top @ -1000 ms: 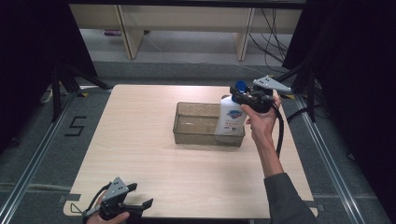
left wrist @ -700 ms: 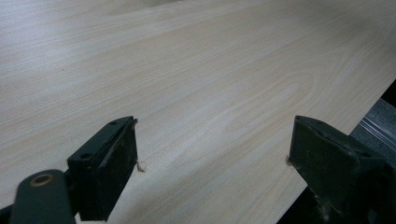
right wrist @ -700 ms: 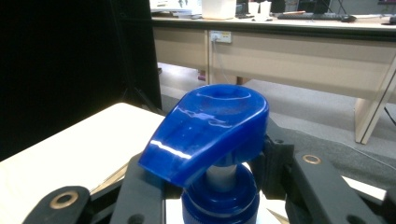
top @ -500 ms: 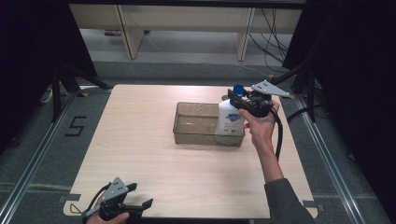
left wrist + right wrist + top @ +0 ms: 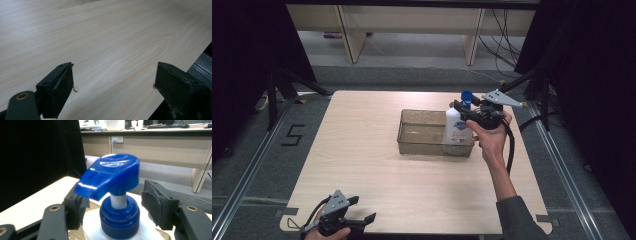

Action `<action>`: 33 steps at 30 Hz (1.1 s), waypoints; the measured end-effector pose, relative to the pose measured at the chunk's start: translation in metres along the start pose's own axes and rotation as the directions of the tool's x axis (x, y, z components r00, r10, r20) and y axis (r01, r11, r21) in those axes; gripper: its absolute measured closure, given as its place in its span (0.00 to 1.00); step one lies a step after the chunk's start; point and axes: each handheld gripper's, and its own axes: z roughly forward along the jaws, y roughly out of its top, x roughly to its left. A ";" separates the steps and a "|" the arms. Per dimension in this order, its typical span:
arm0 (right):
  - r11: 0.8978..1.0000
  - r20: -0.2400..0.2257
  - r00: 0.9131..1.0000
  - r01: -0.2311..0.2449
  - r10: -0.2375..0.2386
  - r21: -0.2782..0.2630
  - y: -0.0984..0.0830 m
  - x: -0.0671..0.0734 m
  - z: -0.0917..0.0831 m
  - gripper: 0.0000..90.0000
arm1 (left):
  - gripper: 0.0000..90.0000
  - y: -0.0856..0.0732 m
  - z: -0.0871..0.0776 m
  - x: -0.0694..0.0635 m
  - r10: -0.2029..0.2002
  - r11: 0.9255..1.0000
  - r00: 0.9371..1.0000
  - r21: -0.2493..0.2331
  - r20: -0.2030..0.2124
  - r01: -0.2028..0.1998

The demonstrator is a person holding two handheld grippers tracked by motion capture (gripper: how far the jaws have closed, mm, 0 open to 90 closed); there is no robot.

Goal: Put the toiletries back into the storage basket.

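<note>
Bottle (image 5: 457, 131): upright in bin (image 5: 422, 134), blue pump (image 5: 110, 173) on top.
Right tool (image 5: 113, 206): jaws just opened, apart around pump neck.
Left tool (image 5: 113, 82): apart, above bare tabletop (image 5: 105, 40).

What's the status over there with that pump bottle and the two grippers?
Right gripper jaws just opened, astride the pump bottle neck, pads apart from it. Bottle stands upright in the clear bin. Left gripper open at table edge. Nothing in the way.
</note>
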 end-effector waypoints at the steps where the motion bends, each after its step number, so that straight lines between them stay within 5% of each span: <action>1: 1.000 0.010 1.000 0.009 -0.009 0.000 0.000 0.000 -0.001 0.39 | 0.16 0.000 0.000 0.000 -0.002 1.000 1.000 -0.002 0.001 0.002; 13: 0.999 0.026 0.999 -0.043 0.044 -0.015 -0.003 0.003 -0.015 0.33 | 0.16 0.000 0.000 0.000 0.001 1.000 1.000 0.001 -0.006 -0.001; 20: 1.000 0.040 0.999 -0.013 0.014 -0.024 -0.005 0.004 -0.020 0.33 | 0.16 0.000 0.000 0.000 0.001 1.000 1.000 -0.002 -0.004 -0.001; 33: 0.998 0.040 0.998 -0.045 0.046 -0.034 -0.011 0.003 -0.027 0.33 | 0.16 0.000 0.000 0.000 0.001 1.000 1.000 -0.002 -0.002 -0.001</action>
